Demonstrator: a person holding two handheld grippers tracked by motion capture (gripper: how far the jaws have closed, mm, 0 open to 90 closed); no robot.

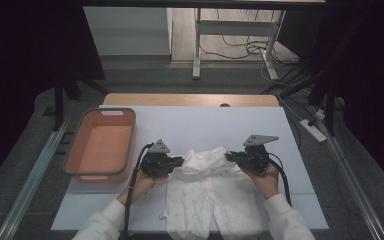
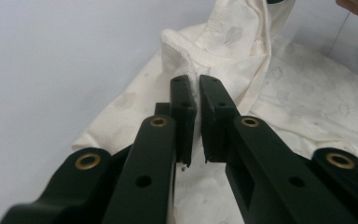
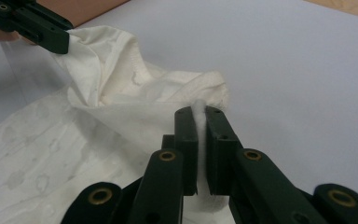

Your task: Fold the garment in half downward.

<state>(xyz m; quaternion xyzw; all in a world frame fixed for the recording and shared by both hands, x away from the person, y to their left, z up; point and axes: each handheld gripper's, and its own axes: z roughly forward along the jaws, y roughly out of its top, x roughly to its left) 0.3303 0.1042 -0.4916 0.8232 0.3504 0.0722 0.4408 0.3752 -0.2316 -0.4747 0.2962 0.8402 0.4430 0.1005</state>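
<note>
Trousers (image 1: 211,192) lie lengthwise, legs toward person (waistband pinched).

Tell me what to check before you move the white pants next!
1. Left gripper jaws pinch the white pants at the waistband: ok.
2. Right gripper jaws pinch the waistband's other end: ok.
3. Pant legs lie flat on the white sheet: ok.
4. Orange bin stands apart from the pants, at the left: ok.
5. Waistband stretched straight between the grippers: not ok, it sags.
</note>
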